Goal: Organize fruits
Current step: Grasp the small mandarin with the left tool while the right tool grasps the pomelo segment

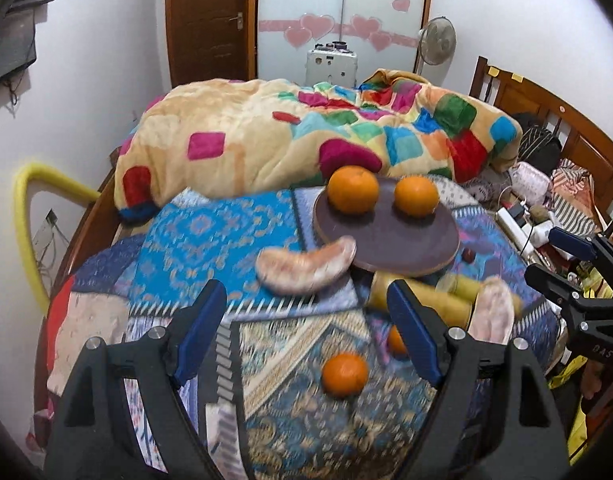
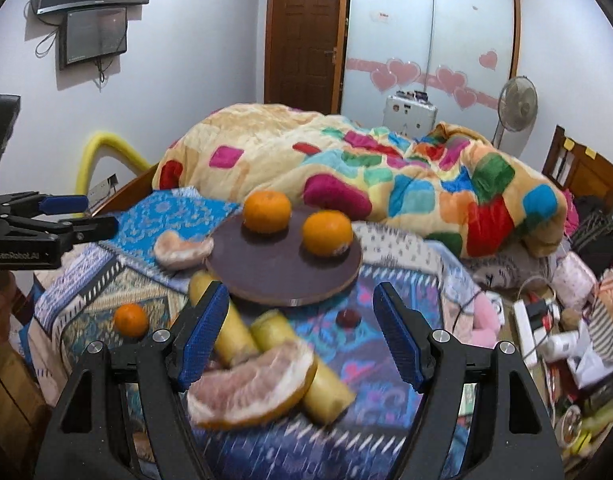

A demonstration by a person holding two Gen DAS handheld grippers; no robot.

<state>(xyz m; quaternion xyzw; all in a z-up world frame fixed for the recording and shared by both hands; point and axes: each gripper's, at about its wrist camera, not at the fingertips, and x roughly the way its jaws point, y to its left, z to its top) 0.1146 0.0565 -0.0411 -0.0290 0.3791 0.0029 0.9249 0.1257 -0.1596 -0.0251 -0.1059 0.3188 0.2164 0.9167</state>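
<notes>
With both the left gripper [image 1: 306, 324] and right gripper [image 2: 298, 332] wide and empty, we should straddle the loose orange [image 1: 344, 374] squarely, then carry it toward the plate [image 1: 386, 240] at twelve o'clock.

The near half of the bed [image 1: 210, 232] is crowded: a round board [image 2: 282, 276] carries two oranges [image 2: 266, 212] on its far part, leaving its near part bare, while a pomelo wedge [image 1: 306, 268] touches its left rim and two yellowish cylinders [image 2: 234, 328] with a second pomelo wedge [image 2: 250, 392] across them lie just in front. Open cover remains left of the board and around a small orange [image 1: 344, 374] — a small dark red fruit [image 2: 348, 318] sits right of the cylinders. Behind the board a heaped quilt [image 1: 306, 136] blocks the way, and clutter [image 2: 554, 328] fills the right edge.
</notes>
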